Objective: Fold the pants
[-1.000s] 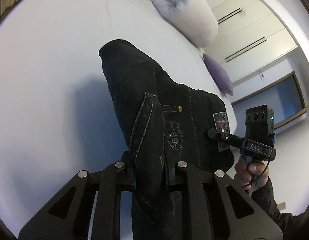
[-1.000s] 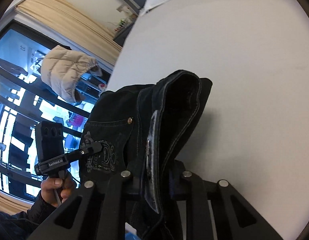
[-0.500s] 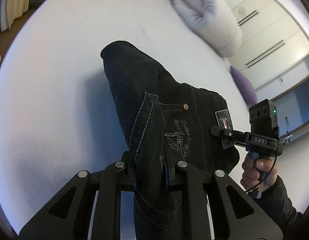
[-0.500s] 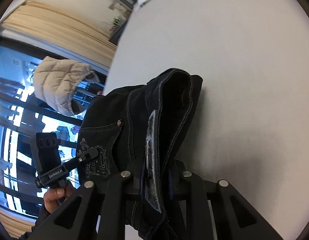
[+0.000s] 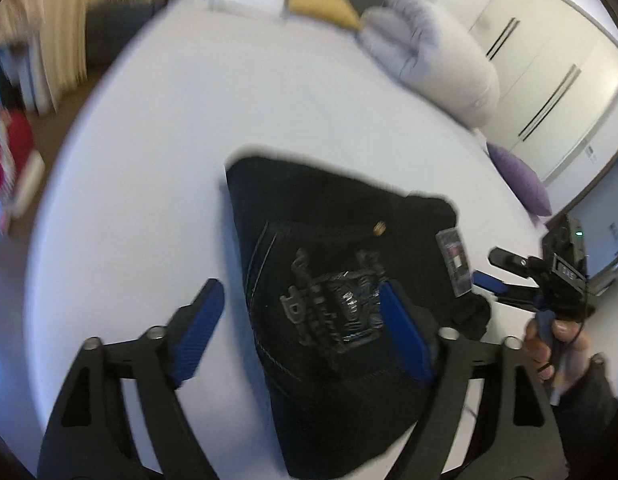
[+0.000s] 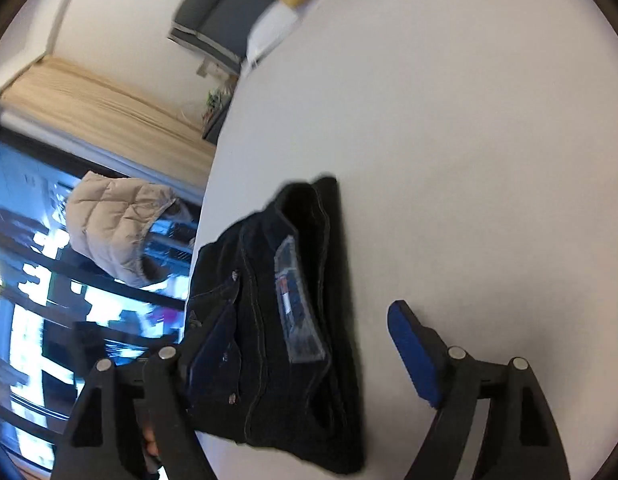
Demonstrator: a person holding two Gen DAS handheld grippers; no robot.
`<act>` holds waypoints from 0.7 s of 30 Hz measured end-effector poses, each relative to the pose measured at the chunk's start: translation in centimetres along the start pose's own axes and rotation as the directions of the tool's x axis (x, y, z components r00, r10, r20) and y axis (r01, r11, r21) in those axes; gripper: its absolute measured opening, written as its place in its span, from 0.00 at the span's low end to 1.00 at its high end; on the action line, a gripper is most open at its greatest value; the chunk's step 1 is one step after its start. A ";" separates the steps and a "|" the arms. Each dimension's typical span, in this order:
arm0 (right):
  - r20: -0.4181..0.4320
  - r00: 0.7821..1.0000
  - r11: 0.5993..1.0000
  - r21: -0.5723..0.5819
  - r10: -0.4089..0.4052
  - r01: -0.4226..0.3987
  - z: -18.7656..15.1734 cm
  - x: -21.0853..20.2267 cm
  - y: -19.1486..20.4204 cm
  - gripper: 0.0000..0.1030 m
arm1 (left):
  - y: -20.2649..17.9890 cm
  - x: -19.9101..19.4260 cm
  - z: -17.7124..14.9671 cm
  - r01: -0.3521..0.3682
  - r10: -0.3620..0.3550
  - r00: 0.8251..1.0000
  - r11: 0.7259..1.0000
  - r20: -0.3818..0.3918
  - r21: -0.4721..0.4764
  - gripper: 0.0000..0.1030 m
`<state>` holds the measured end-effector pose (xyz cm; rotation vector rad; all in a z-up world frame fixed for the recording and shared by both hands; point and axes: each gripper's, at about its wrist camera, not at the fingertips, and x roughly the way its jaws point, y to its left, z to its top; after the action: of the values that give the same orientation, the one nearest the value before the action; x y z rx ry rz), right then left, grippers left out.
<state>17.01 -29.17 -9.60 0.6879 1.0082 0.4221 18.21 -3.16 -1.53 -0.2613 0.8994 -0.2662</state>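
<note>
The dark denim pants (image 5: 333,264) lie folded in a compact stack on the white bed, back pocket embroidery and waist label facing up. My left gripper (image 5: 301,312) is open just above them, blue pads wide apart and empty. In the right wrist view the same pants (image 6: 285,312) lie folded with the label up. My right gripper (image 6: 309,332) is open, one pad over the pants, the other over bare sheet. The right gripper also shows in the left wrist view (image 5: 509,276), open at the pants' right edge.
The white bed (image 5: 157,160) spreads around the pants. A pale bolster pillow (image 5: 433,68), a yellow cushion (image 5: 321,4) and a purple cushion (image 5: 517,180) lie at the far side. A beige puffer jacket (image 6: 117,228) hangs by the window, off the bed's left edge.
Both grippers have let go of the pants and opened wide. The pants have dropped from hanging in the jaws to lying folded on the bed. Both grippers have pulled back.
</note>
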 end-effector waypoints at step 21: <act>0.869 0.492 0.788 -0.337 0.050 0.516 -13.1 -28.8 23.0 1.00 | -20.1 -30.1 -9.4 -0.627 0.454 0.545 0.779 0.705 -0.017 1.00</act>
<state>-8.66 -26.11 19.84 0.1089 -0.0311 0.0562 -9.47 -12.91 21.54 0.1689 0.1609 0.3157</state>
